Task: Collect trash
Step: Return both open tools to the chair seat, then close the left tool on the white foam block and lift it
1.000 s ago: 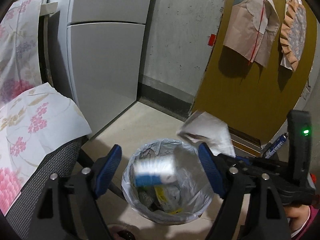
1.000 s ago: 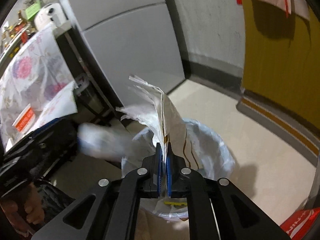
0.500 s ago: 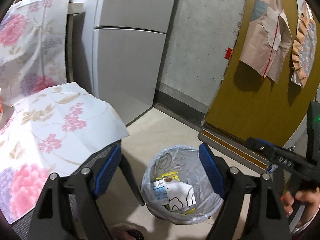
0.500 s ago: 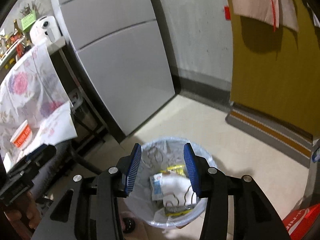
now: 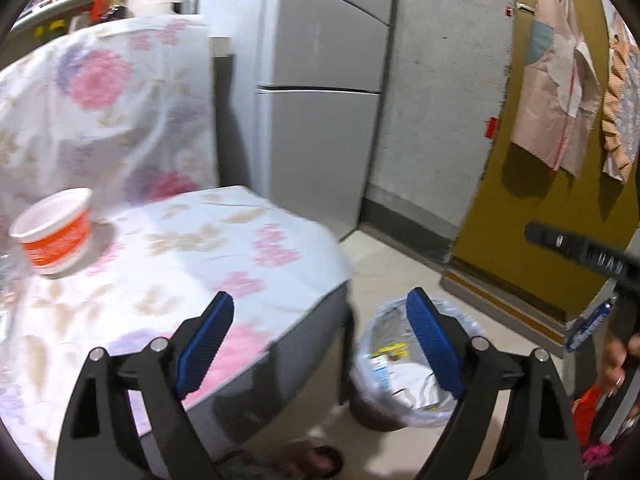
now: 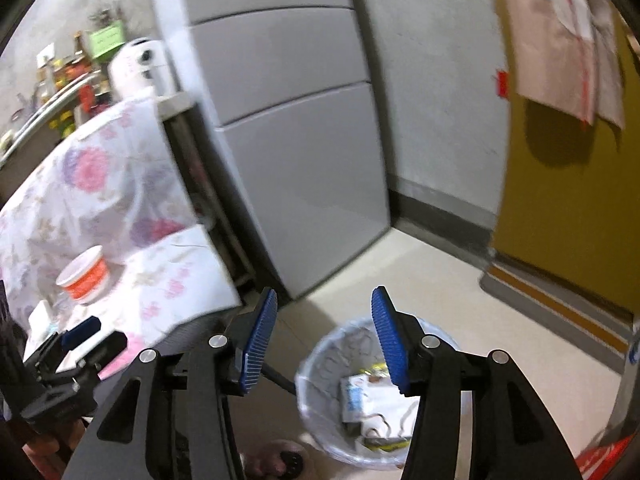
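A bin lined with a clear bag [image 5: 384, 364] stands on the floor beside the table; it holds white and yellow wrappers [image 6: 372, 404]. An orange and white paper cup [image 5: 54, 232] stands on the flowered tablecloth [image 5: 192, 264], and shows in the right wrist view [image 6: 84, 276] too. My left gripper [image 5: 320, 344] is open and empty, above the table's near corner and the bin. My right gripper [image 6: 324, 336] is open and empty, above the bin [image 6: 320, 376]. The right gripper's body [image 5: 580, 256] shows at the right edge of the left wrist view.
A grey fridge [image 5: 320, 120] stands behind the table against a concrete wall. A mustard door [image 5: 560, 216] with hanging cloths is to the right. A dark chair or table base [image 5: 280, 384] sits beside the bin. A red packet [image 6: 600, 460] lies at the lower right.
Both grippers opened and dropped their wrappers into the bin. Both then swung left and up, bringing the table and the orange cup into view.
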Available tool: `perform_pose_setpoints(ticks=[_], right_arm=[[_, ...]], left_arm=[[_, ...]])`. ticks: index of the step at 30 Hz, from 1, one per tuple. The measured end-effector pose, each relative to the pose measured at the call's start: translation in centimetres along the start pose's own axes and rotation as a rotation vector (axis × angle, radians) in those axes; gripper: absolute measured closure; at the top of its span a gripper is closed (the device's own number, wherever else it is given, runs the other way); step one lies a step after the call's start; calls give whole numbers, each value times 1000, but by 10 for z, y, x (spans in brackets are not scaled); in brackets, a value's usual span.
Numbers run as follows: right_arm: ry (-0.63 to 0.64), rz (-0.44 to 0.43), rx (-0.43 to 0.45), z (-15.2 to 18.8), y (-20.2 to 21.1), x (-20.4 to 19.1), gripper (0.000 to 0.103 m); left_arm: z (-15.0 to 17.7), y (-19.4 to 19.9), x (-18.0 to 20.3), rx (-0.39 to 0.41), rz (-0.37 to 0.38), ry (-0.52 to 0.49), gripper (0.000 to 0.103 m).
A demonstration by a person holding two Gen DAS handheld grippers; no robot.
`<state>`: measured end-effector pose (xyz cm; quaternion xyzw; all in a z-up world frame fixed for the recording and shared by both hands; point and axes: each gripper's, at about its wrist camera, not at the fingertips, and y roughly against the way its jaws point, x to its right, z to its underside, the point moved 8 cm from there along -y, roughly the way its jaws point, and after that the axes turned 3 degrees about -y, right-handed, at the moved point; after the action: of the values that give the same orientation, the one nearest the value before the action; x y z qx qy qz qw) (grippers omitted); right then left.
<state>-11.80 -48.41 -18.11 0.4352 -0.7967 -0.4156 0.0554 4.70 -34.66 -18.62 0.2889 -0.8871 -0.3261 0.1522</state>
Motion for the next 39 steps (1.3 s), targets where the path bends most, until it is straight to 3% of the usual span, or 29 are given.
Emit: perform_pose_setpoints(ticks=[9, 13, 20, 29, 36, 39], right_arm=[[173, -199, -42, -4, -16, -125, 41], [260, -276, -55, -1, -23, -183, 31], [361, -360, -82, 6, -45, -269, 23], [433, -431, -116, 18, -81, -352, 23], [473, -416, -132, 27, -120, -396, 25], [467, -408, -140, 29, -131, -404, 29]], left_arm=[[16, 64, -106, 3, -205, 160, 11], [24, 95, -163, 20, -313, 247, 7], [41, 142, -252, 42, -477, 370, 7], [64, 185, -370, 36, -655, 478, 7], [87, 176, -449, -10, -699, 524, 7], [96, 159, -478, -35, -658, 549, 18]])
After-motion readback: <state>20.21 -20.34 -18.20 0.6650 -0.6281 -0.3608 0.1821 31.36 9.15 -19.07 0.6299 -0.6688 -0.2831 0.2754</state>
